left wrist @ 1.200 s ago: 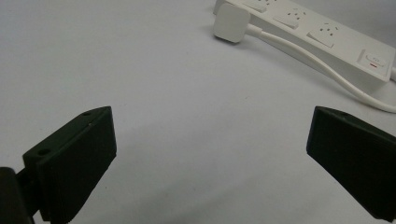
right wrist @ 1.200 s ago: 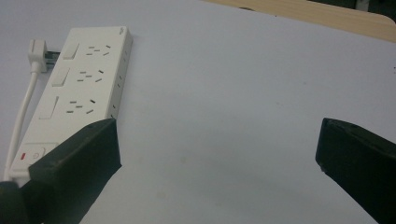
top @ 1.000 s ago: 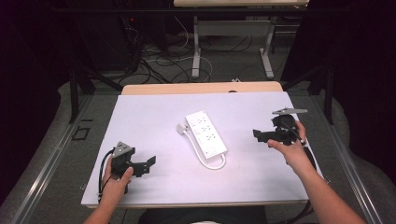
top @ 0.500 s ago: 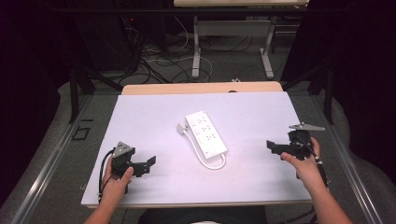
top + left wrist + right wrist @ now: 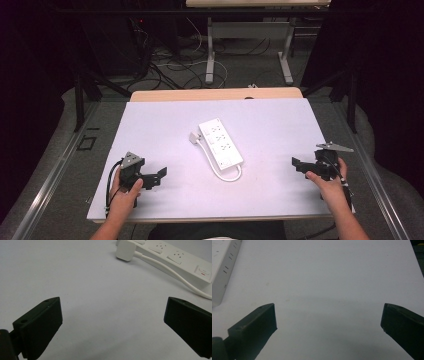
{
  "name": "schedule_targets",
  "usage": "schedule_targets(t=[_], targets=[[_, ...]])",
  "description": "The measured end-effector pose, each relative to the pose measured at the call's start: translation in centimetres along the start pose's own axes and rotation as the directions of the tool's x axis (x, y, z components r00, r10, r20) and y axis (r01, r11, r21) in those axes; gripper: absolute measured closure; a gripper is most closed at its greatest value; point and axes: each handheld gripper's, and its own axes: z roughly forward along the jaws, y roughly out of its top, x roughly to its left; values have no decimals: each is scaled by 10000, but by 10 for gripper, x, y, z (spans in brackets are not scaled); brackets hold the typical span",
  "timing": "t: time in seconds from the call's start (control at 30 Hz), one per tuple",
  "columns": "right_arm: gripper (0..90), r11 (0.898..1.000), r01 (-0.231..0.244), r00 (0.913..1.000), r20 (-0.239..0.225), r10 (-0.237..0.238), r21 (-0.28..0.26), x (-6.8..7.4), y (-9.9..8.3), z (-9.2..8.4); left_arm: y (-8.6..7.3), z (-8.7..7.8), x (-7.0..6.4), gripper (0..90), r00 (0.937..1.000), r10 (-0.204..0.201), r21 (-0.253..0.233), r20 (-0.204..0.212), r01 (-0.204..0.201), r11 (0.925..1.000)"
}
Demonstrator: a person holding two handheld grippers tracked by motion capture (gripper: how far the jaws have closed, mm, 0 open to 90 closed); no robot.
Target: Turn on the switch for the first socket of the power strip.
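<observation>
High view: white power strip (image 5: pixel 220 143) mid-table, plug (image 5: pixel 194 137) at its left, cord looped at near end. Left gripper (image 5: pixel 159 176) and right gripper (image 5: pixel 297 164) both wide, empty, well apart from strip. Risk: pinching cord drags strip askew.

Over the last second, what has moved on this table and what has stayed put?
The right gripper drew back toward the person and out toward the table's right edge, ending lower and nearer the front; its jaws stand wide apart with nothing between them. Nothing was taken hold of or let go. The left gripper, also open, the power strip and its plug stayed where they were.
</observation>
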Motion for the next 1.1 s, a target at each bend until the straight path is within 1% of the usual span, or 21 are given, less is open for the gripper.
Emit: schedule_targets(t=[0.1,0.23,0.27,0.3,0.37,0.4,0.43,0.47,0.5,0.53,0.57,0.6,0.63,0.7,0.73,0.8,0.83,0.93,1.1], targets=[[0,10000,-71,10000,7,71,-10,-2,-5,3,0,0,0,19,10000,8,2,1,-8,10000],[0,10000,11,9998,175,-12,34,-6,-10,7,0,0,0,20,10000,19,12,21,-19,10000],[1,10000,-35,9996,278,34,43,-7,-12,8,0,0,0,20,10000,29,26,21,-29,10000],[1,9998,-147,9996,231,145,103,-7,-13,9,0,0,0,20,10000,31,41,43,-31,10000],[2,9998,-195,9995,263,192,100,-9,-15,9,0,0,0,20,10000,64,38,64,-64,10000],[2,9995,-301,9990,332,298,98,-9,-16,9,0,0,0,20,10000,61,32,73,-61,10000],[3,9996,-266,9991,320,263,103,-10,-17,9,0,0,-1,20,9999,69,42,76,-70,10000],[4,9993,-356,9987,359,352,111,-10,-18,10,1,0,-1,20,9999,68,51,90,-68,10000],[5,9996,-283,9988,400,279,89,-11,-19,10,1,0,-1,20,9999,78,53,124,-78,10000],[6,9994,-332,9989,334,327,130,-11,-19,11,1,0,-1,20,9999,83,63,127,-84,9999],[8,9992,-393,9984,422,387,123,-10,-20,11,1,0,-1,20,9999,95,67,134,-95,9999],[11,9990,-389,9987,339,381,210,-10,-20,12,1,0,-1,20,9998,112,71,144,-113,9999],[13,9993,-308,9990,316,302,188,-10,-21,13,1,0,-1,20,9998,134,68,154,-135,9999],[13,9992,-316,9989,340,308,236,-7,-22,14,1,0,-1,20,9998,136,91,157,-138,9999],[13,9993,-217,9994,280,208,295,-7,-22,15,1,0,-1,20,9998,138,102,158,-140,9999],[13,9992,-146,9997,212,139,369,-5,-23,17,1,0,-1,20,9998,131,115,162,-133,9998],[13,9993,-144,9996,257,135,351,-4,-23,18,1,1,-1,20,9998,136,121,134,-137,9998],[13,9988,17,9999,141,-24,490,0,-23,19,1,1,-1,20,9998,148,107,130,-149,9998],[13,9988,38,10000,87,-42,494,3,-23,20,1,0,-1,20,9998,148,108,167,-149,9998]])
